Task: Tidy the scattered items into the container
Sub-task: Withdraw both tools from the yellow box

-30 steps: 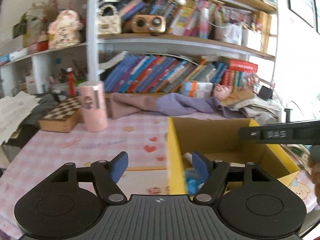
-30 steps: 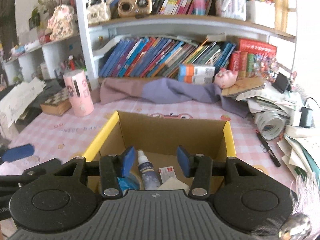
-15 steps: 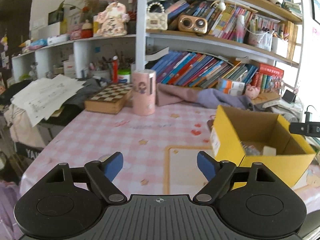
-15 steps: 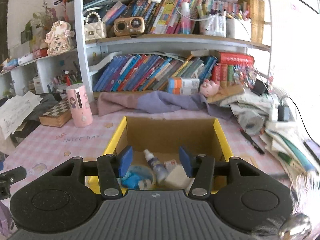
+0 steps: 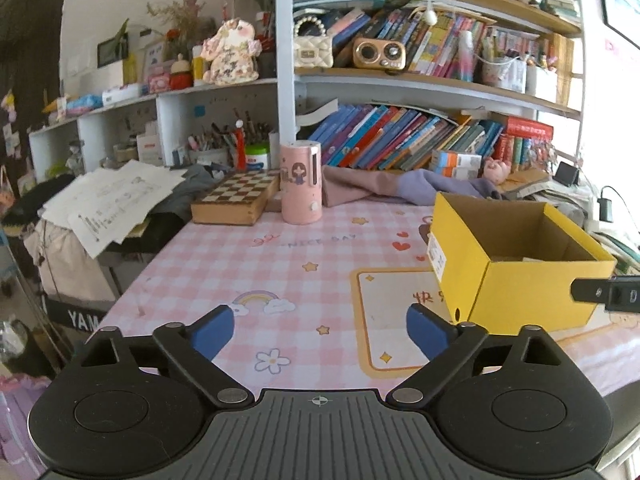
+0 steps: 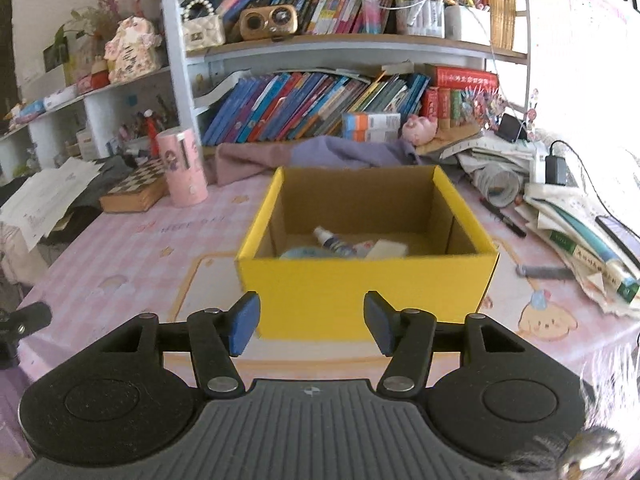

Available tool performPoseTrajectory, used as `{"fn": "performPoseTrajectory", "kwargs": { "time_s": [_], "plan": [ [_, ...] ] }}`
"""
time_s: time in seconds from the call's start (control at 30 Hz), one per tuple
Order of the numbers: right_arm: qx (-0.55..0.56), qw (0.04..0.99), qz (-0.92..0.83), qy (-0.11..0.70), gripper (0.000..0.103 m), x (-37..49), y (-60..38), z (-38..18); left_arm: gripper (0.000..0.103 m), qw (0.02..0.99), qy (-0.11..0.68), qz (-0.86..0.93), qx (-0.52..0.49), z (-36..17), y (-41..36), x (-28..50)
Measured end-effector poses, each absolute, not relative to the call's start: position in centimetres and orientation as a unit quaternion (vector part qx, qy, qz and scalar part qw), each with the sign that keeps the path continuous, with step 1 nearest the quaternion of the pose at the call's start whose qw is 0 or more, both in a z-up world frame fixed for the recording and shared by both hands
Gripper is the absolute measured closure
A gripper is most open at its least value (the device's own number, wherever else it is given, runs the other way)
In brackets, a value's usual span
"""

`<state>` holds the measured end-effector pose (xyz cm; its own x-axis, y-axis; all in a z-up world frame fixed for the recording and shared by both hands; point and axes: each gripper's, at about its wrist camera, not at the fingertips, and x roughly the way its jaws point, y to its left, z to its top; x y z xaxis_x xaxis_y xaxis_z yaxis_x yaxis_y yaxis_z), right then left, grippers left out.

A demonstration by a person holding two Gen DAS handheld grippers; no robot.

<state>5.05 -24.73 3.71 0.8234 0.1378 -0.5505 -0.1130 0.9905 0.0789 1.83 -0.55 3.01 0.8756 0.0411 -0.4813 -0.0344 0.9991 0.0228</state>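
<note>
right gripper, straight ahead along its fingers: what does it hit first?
Most likely the near wall of the yellow box, dead ahead of the right gripper; nothing sits between its opening, empty jaws and that wall. Depth is unclear.

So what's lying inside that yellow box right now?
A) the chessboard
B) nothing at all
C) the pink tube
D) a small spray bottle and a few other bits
D: the right wrist view shows a small spray bottle lying among other small items on the floor of the yellow box.
</note>
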Motion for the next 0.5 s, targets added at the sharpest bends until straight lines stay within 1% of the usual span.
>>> {"fn": "performPoseTrajectory", "kwargs": {
  "time_s": [0.17, 0.23, 0.3, 0.33, 0.5],
  "plan": [
    [0.011, 0.950, 0.080, 0.300, 0.035, 3.5, -23.4, 3.2, 0.003, 0.965, 0.259, -0.011, 0.034, 2.6, -1.6, 0.7],
    [0.008, 0.949, 0.083, 0.303, 0.025, 3.0, -23.0, 3.0, 0.002, 0.962, 0.268, -0.024, 0.050, 2.2, -2.2, 0.2],
    [0.005, 0.947, 0.087, 0.308, 0.023, 2.5, -22.6, 2.6, 0.002, 0.959, 0.275, -0.032, 0.065, 1.8, -2.5, -0.2],
    [0.003, 0.946, 0.090, 0.310, 0.019, 2.3, -22.4, 2.5, 0.001, 0.958, 0.277, -0.034, 0.069, 1.7, -2.6, -0.4],
    [-0.001, 0.944, 0.092, 0.316, 0.015, 1.6, -21.7, 2.2, 0.001, 0.955, 0.286, -0.031, 0.072, 1.5, -2.3, -1.1]
  ]
}}
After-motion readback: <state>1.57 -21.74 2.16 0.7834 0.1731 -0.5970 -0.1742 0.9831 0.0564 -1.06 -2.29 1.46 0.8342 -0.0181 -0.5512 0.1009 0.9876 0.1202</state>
